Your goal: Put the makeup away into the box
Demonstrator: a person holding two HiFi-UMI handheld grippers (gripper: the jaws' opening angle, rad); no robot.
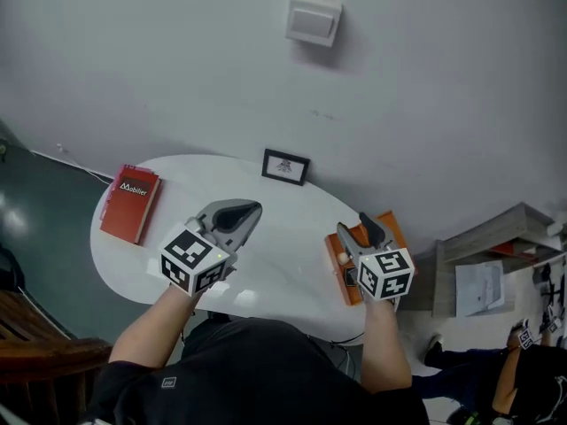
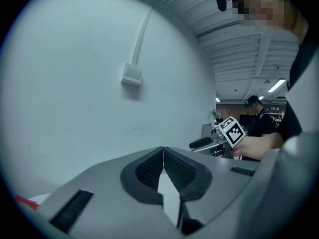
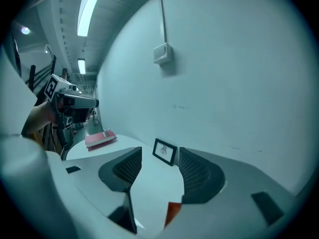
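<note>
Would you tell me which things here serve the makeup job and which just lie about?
Job: orange rectangular box; open right gripper; shut left gripper.
Lying about: red book; small black-framed picture.

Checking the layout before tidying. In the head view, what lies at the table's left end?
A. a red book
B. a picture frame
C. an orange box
A: the red book lies at the left end of the table; the picture frame stands at its back, the orange box at its right.
</note>
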